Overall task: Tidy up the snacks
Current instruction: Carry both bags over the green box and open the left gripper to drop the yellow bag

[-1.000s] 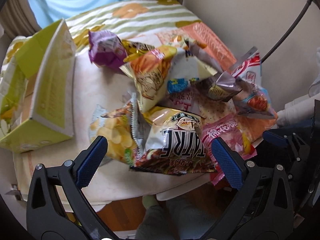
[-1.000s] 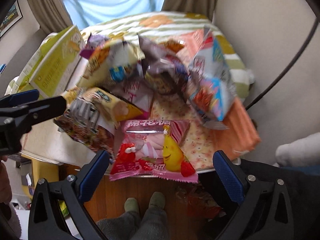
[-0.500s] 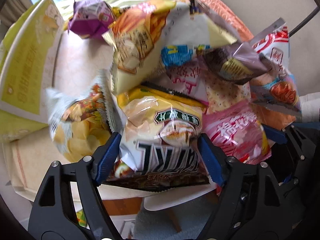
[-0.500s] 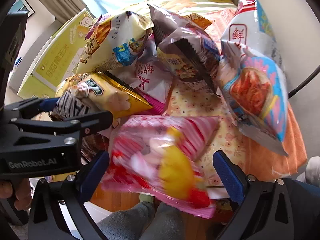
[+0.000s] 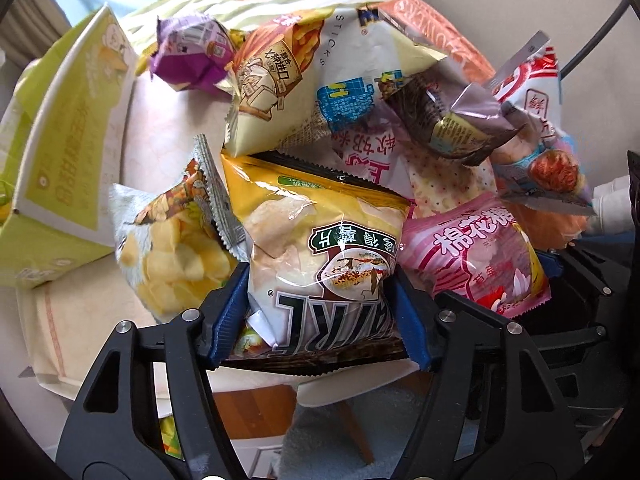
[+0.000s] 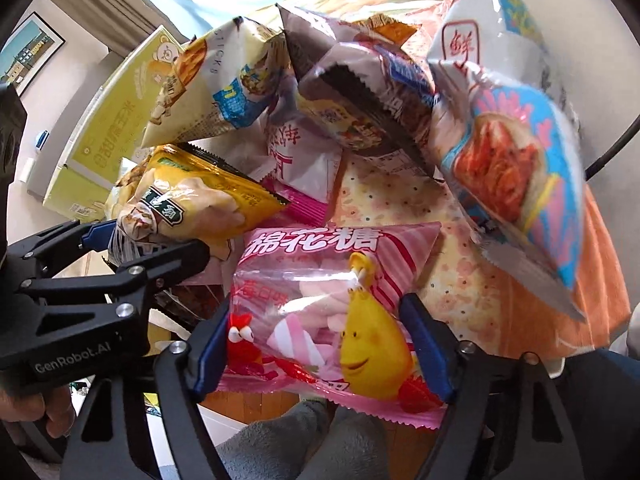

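Note:
A heap of snack bags lies on a small cloth-covered table (image 5: pixel 96 312). My left gripper (image 5: pixel 320 312) is shut on a yellow-and-brown chip bag (image 5: pixel 320 240) at the table's near edge; the bag also shows in the right wrist view (image 6: pixel 192 204). My right gripper (image 6: pixel 320 344) is shut on a pink marshmallow bag (image 6: pixel 320 300) with a yellow cartoon figure, just right of the chip bag. The marshmallow bag shows in the left wrist view (image 5: pixel 476 248) too. The left gripper appears in the right wrist view (image 6: pixel 132 256).
A yellow-green cardboard box (image 5: pixel 64 152) stands at the table's left. In the pile lie a pale chip bag (image 5: pixel 168 240), a white sticks bag (image 5: pixel 320 80), a purple packet (image 5: pixel 192 52), a grey bag (image 6: pixel 360 92) and a blue-white shrimp snack bag (image 6: pixel 508 140). Wall on the right.
Both grippers moved forward onto the pile and closed: the left on the yellow-and-brown chip bag, the right on the pink marshmallow bag.

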`<state>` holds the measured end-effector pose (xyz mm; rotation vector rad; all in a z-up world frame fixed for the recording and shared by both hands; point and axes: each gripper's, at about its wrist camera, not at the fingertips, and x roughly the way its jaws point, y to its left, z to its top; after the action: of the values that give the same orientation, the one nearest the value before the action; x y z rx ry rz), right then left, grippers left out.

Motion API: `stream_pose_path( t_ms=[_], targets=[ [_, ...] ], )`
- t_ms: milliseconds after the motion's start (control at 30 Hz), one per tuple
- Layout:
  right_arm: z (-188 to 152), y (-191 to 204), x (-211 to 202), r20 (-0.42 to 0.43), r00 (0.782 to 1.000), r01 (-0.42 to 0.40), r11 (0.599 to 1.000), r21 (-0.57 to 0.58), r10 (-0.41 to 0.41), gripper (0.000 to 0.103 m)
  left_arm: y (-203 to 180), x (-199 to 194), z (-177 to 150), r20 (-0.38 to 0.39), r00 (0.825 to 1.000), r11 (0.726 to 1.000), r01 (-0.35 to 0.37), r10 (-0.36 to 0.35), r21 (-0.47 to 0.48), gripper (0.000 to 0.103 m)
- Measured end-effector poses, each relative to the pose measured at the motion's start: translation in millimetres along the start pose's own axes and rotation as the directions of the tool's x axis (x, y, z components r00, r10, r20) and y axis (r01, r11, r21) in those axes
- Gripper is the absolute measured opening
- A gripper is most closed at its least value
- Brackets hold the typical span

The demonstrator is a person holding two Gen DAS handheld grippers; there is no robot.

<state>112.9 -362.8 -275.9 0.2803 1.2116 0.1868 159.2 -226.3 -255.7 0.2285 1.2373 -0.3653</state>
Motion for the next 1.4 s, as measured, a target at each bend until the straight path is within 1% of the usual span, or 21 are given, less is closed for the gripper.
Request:
stream_pose_path(
  t_ms=[333,467,500,600,833,900,1000,1133,1267,1400],
  targets=[
    [2.0,21.3,-42.0,0.08,0.996,0.041,0.998,-0.044,-0.037,0.073,7.9,-43.9,-4.7,0.071,0.997,1.0,0.004,-0.003,-0.011,0.063],
    [6.1,31.0,-61.7,0.116,0.992,0.053,0.997,-0.064,-0.045,0.073,15.6,-62.6,-6.8,0.106,0.994,1.0,-0.006,0.008,-0.027,0.063],
    [2.1,30.9,-68.2,0.126,0.991,0.055,0.996,-0.071,-0.046,0.073,19.2,-69.3,-7.3,0.118,0.993,0.999,-0.01,0.014,-0.036,0.063],
    [5.7,37.7,-82.0,0.156,0.987,0.058,0.994,-0.094,-0.043,0.073,26.2,-84.7,-7.9,0.151,0.988,0.998,-0.022,0.031,-0.062,0.063],
    [28.3,66.5,-103.6,0.229,0.973,0.055,0.983,-0.176,-0.013,0.073,62.6,-125.1,-12.0,0.238,0.969,0.988,-0.035,0.071,-0.152,0.063],
    [35.6,76.9,-104.6,0.244,0.97,0.053,0.978,-0.199,-0.003,0.073,78.2,-135.4,-9.6,0.26,0.962,0.983,-0.041,0.087,-0.178,0.063],
    [46.6,96.1,-109.0,0.265,0.964,0.05,0.971,-0.234,0.014,0.073,111.5,-150.1,-5.0,0.292,0.949,0.974,-0.051,0.116,-0.221,0.063],
    [64.9,130.0,-109.1,0.294,0.955,0.05,0.96,-0.276,0.035,0.073,158.1,-157.5,3.3,0.309,0.939,0.963,-0.065,0.148,-0.263,0.063],
    [88.9,171.3,-97.8,0.317,0.947,0.05,0.952,-0.301,0.05,0.073,214.2,-157.7,12.7,0.307,0.938,0.954,-0.072,0.164,-0.289,0.063],
    [112.6,215.7,-78.8,0.321,0.945,0.044,0.95,-0.309,0.061,0.073,268.2,-152.9,16.0,0.29,0.941,0.949,-0.081,0.174,-0.306,0.063]
  ],
)
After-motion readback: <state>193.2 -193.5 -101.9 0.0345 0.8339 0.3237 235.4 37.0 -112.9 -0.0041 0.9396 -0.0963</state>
